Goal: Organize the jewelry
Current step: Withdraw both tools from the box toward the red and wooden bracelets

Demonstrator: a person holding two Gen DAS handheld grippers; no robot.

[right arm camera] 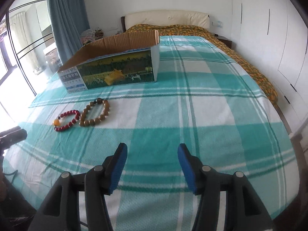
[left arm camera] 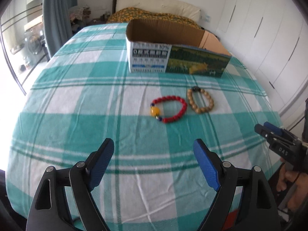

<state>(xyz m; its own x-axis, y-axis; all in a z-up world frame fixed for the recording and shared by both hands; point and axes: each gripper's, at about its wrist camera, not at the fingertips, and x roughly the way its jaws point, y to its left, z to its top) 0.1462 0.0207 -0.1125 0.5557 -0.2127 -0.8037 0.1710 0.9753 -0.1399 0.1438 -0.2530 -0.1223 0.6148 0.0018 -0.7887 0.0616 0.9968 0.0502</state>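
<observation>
— You're working over a bed spread with a teal-and-white checked blanket [left arm camera: 77, 100], an open cardboard box [left arm camera: 173, 57] standing on it. Where's the jewelry from the box?

— Just in front of the box's printed side: the red bead bracelet [left arm camera: 169, 108] and the tan wooden bracelet [left arm camera: 201, 101] lie flat, side by side, touching or nearly so.

— Which of your grippers is nearer?

— Your left gripper [left arm camera: 154, 150], I'd judge; the red bracelet lies straight ahead of it, long axis crosswise. From your right gripper [right arm camera: 152, 152] both sit well off to the left, box-ward.

— And the jaws?

— Both grippers spread wide, holding and touching nothing.
</observation>
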